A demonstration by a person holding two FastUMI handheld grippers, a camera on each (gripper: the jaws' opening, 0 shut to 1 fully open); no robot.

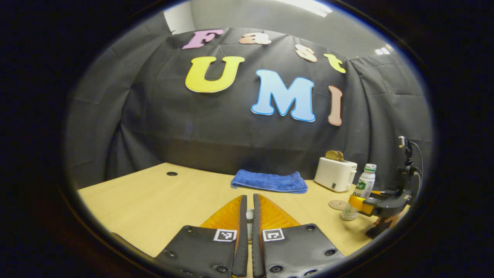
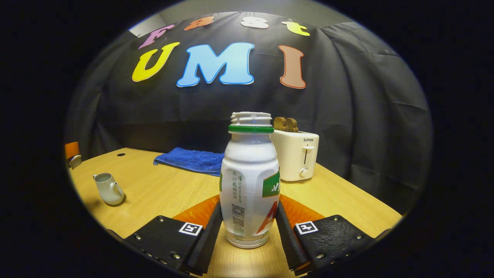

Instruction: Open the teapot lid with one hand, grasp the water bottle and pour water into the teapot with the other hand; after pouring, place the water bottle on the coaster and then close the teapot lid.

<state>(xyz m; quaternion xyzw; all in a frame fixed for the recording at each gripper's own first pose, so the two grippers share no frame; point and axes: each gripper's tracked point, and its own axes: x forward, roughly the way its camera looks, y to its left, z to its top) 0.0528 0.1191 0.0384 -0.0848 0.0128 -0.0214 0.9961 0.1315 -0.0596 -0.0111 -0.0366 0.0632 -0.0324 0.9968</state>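
The water bottle [image 2: 249, 181] is stood upright on the table [image 2: 162, 189] and is clamped between the right gripper's [image 2: 249, 216] fingers. The left gripper's [image 1: 249, 216] fingers are nearly closed around a small white object that cannot be identified. The teapot [image 2: 109, 188], lid off, is seen well apart to the bottle's left.

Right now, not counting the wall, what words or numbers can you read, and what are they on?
"SUPOR": on the front of the toaster.
Water bottle: small printed lines, a square code and big letters cut off at the side, all too small or partial to read.
Square marker on the right gripper: a coded pattern, no words.
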